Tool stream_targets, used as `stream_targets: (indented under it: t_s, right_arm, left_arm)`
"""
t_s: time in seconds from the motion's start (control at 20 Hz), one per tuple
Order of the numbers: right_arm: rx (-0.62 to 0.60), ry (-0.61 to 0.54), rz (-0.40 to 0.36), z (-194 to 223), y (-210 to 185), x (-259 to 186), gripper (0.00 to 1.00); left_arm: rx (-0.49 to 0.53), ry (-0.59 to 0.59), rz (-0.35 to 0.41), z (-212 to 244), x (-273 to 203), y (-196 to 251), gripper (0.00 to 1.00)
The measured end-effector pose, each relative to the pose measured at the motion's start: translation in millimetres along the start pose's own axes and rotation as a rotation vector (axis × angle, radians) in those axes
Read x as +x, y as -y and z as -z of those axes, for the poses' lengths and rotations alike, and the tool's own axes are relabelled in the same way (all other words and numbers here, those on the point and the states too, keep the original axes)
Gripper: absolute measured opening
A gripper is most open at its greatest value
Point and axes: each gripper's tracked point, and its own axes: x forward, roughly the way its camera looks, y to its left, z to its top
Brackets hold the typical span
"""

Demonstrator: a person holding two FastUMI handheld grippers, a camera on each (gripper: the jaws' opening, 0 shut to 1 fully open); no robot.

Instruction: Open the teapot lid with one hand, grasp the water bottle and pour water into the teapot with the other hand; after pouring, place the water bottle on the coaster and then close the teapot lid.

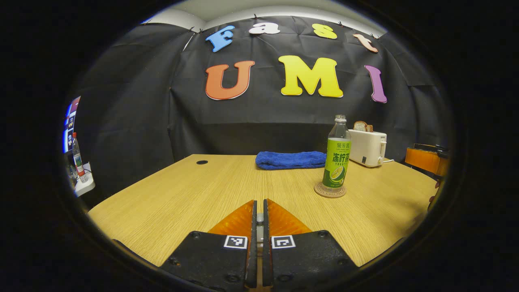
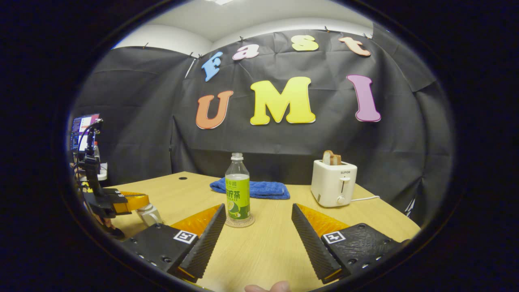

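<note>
Left gripper view puts the water bottle (image 1: 337,156) upright on the round coaster (image 1: 329,190), right of centre on the wooden table (image 1: 194,194), its cap on. Behind it to the left lies a folded blue towel (image 1: 290,159); behind it to the right stands a white toaster (image 1: 368,147) with bread in its slot. The left gripper (image 1: 259,221) sits low over the table with its 2 fingers drawn almost together; a small pale object shows in the narrow slit between them, and I cannot tell whether the fingers press on it.

Right gripper view shows the same bottle (image 2: 237,190) on its coaster (image 2: 240,222), just beyond the right gripper (image 2: 258,221), whose 2 fingers stand wide apart with bare table between them. The towel (image 2: 259,189) lies behind the bottle, the toaster (image 2: 333,183) to the right near the table's far edge. At the left edge, the other gripper (image 2: 121,201) hangs above a whitish, partly hidden object (image 2: 148,214) on the table, probably the teapot.
</note>
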Motion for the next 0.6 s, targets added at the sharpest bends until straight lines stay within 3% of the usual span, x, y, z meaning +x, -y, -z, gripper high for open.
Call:
stream_targets:
  t_s: [0.1, 0.15, 0.2, 0.35, 0.6]
  right_arm:
    - [0.008, 0.0, 0.019, 2.1, 1.2, -4.2, 0.96]
    - [0.014, 0.002, 0.029, 2.7, 1.6, -5.5, 0.96]
    - [0.015, 0.003, 0.042, 3.4, 2.3, -6.9, 0.96]
    - [0.011, 0.016, 0.103, 0.2, 10.7, -18.8, 0.96]
    - [-0.022, 0.072, 0.158, -15.8, 14.6, -50.0, 0.96]
  left_arm:
    - [0.028, 0.022, -0.037, -10.7, -6.8, -7.9, 0.24]
    - [0.027, 0.032, -0.042, -17.4, -11.5, -7.5, 0.43]
    - [0.023, 0.047, -0.045, -25.3, -16.7, -5.8, 0.53]
    - [0.031, 0.105, -0.06, -53.9, -34.9, 1.0, 0.98]
    - [0.056, 0.194, -0.02, -88.7, -66.2, 39.5, 0.98]
